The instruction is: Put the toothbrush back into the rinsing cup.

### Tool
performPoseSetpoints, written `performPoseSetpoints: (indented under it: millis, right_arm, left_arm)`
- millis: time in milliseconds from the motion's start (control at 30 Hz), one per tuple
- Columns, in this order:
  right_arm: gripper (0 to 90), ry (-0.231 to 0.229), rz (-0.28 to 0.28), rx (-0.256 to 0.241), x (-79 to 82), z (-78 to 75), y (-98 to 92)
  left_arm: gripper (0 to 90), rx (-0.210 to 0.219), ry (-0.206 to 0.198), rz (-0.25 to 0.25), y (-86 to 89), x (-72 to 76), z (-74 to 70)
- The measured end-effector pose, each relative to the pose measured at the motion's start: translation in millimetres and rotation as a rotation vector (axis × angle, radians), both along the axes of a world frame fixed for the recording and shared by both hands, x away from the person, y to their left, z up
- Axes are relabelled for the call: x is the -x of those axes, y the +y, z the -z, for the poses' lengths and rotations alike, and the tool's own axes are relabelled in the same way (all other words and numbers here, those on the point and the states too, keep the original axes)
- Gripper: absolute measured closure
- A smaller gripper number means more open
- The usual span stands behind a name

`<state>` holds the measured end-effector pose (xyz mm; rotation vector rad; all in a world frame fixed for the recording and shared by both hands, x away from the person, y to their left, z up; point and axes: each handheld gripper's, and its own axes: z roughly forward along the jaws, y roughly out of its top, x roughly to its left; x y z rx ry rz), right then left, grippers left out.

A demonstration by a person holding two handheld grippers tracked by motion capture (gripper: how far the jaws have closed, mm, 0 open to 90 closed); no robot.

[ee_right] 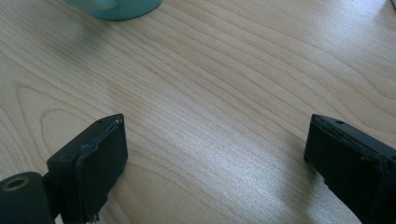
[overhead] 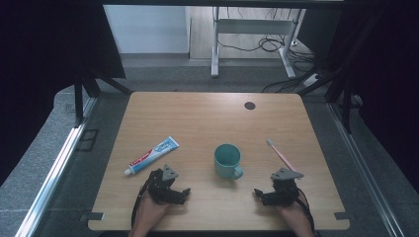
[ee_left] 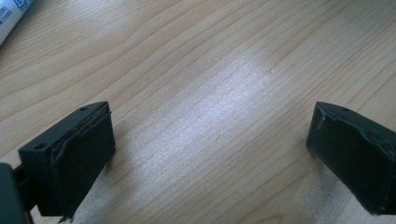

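Standing upright mid-table, the round teal mug (overhead: pixel 227 160) looks empty inside, its handle turned toward the near edge. Left of the mug lies a flat white tube (overhead: pixel 151 155); right of it, a slim pink toothbrush (overhead: pixel 280 154). Left gripper (overhead: pixel 184 193) and right gripper (overhead: pixel 260 194) rest nearer than the mug on grained wood, jaws wide apart, holding nothing

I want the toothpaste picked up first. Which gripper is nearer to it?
Left. The left gripper sits just below the toothpaste tube, close to its cap end. The right gripper is far off on the other side of the teal cup.
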<state>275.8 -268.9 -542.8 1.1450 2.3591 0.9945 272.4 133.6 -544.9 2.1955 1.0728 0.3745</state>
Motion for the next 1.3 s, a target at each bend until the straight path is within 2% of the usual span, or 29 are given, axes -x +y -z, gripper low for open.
performPoseSetpoints:
  millis: [467, 733, 1033, 1300]
  right_arm:
    - [7.4, 0.0, -0.002, -0.002, 0.3, -0.3, -0.2]
    - [9.8, 0.0, -0.028, -0.014, -0.3, -1.3, -0.8]
    - [9.7, -0.012, -0.025, -0.038, -4.1, -9.9, -7.5]
    - [9.7, -0.008, -0.033, -0.032, -8.0, -13.3, -11.6]
  left_arm:
    - [2.1, -0.004, 0.004, 0.012, -1.2, -2.4, -0.8]
    - [0.6, -0.005, 0.001, 0.02, -1.4, -2.9, 0.1]
    - [0.6, -0.005, 0.001, 0.018, -1.5, -2.7, 0.2]
    - [0.6, -0.005, 0.001, 0.01, -1.9, -2.1, 0.2]
